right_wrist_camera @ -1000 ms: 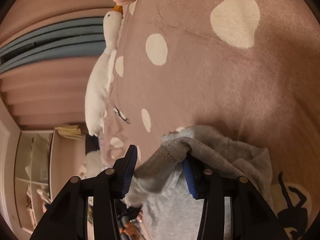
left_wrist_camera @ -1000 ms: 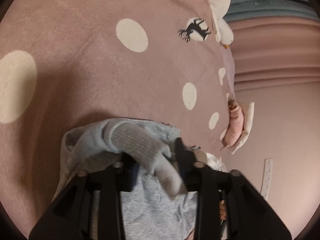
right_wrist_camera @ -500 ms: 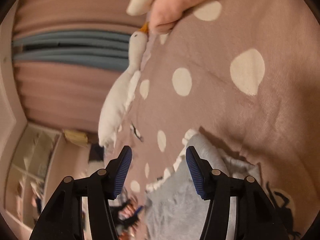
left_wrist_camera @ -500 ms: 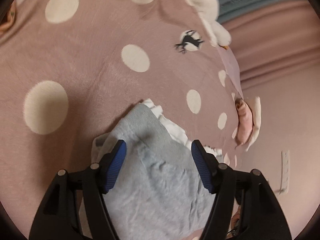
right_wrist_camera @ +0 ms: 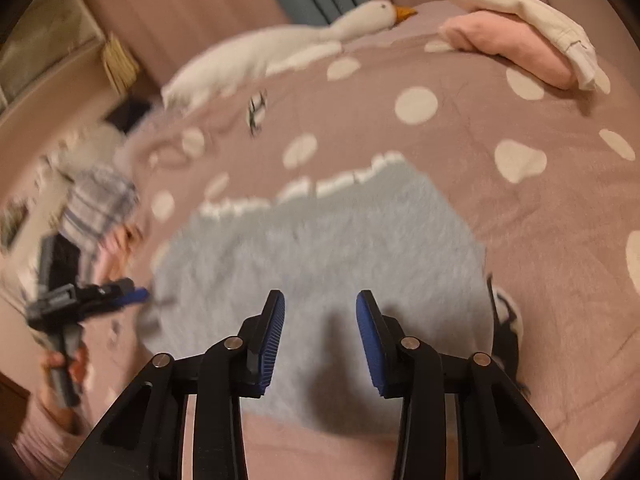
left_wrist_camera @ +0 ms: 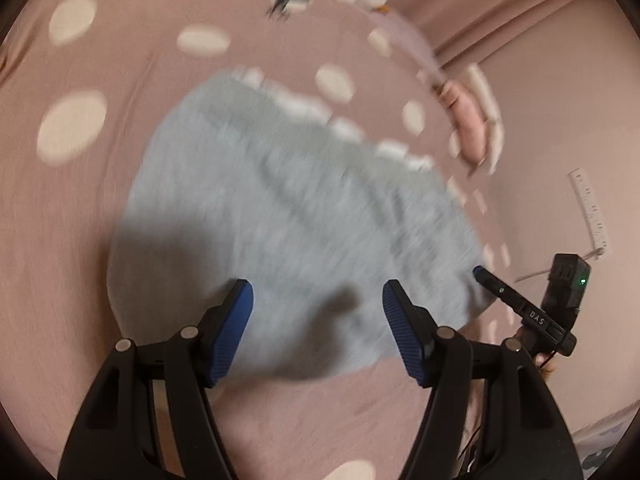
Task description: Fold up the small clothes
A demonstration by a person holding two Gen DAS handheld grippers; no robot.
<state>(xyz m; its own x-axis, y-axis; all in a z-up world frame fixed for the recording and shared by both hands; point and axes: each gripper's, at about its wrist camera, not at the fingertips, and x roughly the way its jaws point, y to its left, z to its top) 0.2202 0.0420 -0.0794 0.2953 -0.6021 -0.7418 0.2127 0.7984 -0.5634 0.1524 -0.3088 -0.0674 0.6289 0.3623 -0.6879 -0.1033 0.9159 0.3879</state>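
A light grey garment (left_wrist_camera: 288, 216) with a white frilled edge lies spread flat on the pink spotted bed cover (left_wrist_camera: 60, 220). My left gripper (left_wrist_camera: 318, 300) hovers over its near edge, open, with nothing between the pads. In the right wrist view the same grey garment (right_wrist_camera: 320, 252) lies below my right gripper (right_wrist_camera: 320, 300). Its jaws are closing on empty air above the cloth. Each gripper shows in the other's view: the right gripper (left_wrist_camera: 486, 276) at the garment's right corner, the left gripper (right_wrist_camera: 134, 294) at its left edge. Both views are blurred by motion.
A white goose plush (right_wrist_camera: 288, 48) lies along the bed's far edge. Folded pink and cream clothes (right_wrist_camera: 520, 48) sit at the far right. A plaid cloth (right_wrist_camera: 100, 200) is at the left, beside a hand on the left gripper's handle. Curtains and shelves stand behind.
Both grippers were shut on a bunched fold of the grey garment. They let go, opened and pulled back, rolling upright. The garment now lies flat, and the right jaws have narrowed since half a second ago.
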